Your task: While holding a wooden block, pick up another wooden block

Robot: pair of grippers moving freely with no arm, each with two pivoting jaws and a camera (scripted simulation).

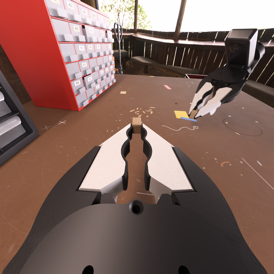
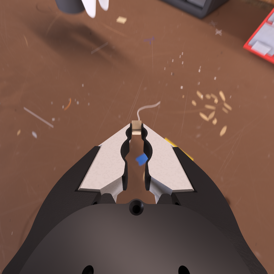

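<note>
My left gripper [image 1: 136,126] is shut on a small wooden block [image 1: 136,125], held between its fingertips above the brown table [image 1: 103,148]. My right gripper [image 2: 136,127] is shut on a second wooden block [image 2: 136,127], pinched at its fingertips over the table. In the left wrist view the right gripper [image 1: 193,114] shows at the right, tilted down, its block [image 1: 193,113] at or just above a yellow paper patch [image 1: 180,113]. The left gripper's white fingers [image 2: 94,7] show at the top of the right wrist view.
A red drawer cabinet [image 1: 49,59] stands at the left. A dark grey tray [image 1: 16,126] with papers sits at the left edge. Wood shavings [image 1: 142,111] and tape scraps lie on the table. A wooden fence [image 1: 177,56] is behind.
</note>
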